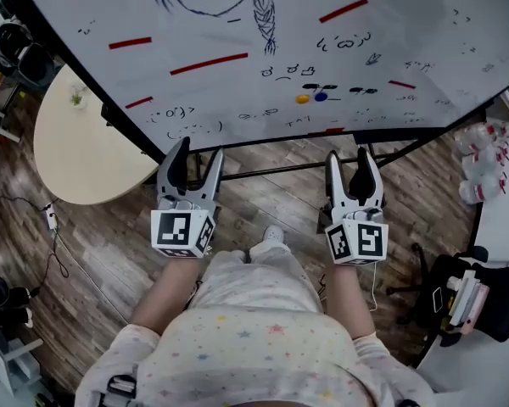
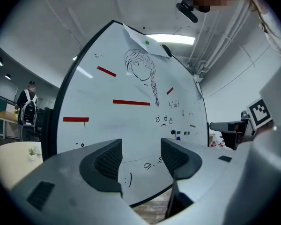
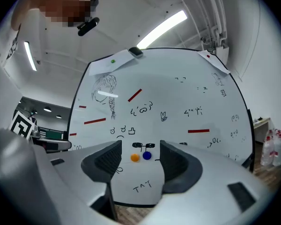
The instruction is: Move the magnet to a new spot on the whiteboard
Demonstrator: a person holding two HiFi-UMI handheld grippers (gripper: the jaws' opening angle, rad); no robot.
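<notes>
a: which step is this?

b: the very start, i'd say. both tools hang low in front of the whiteboard (image 1: 390, 32), well short of it. the left gripper (image 1: 199, 155) has its jaws spread with nothing between them. the right gripper (image 1: 348, 158) is likewise released and empty.

a: and the magnet?

b: two round ones sit low on the board, about mid-width. an orange magnet (image 3: 135, 157) is on the left and a blue magnet (image 3: 146, 156) is just beside it on the right, under a small black scribble. neither is touched. the right gripper view frames both between its jaws, but far off.

a: which one is meant?

b: the task line doesn't say. the red strips (image 1: 209, 63) scattered over the board might be magnetic too, though at this size i can't be sure.

a: next move?

b: my judgement is that the right gripper goes forward and up to the board. it has to centre one round magnet between its pads without catching the neighbour, since the two are so close. then it closes on the rim, pulls the magnet free and sets it on a bare patch further right. the left gripper seems to have no job here.
</notes>
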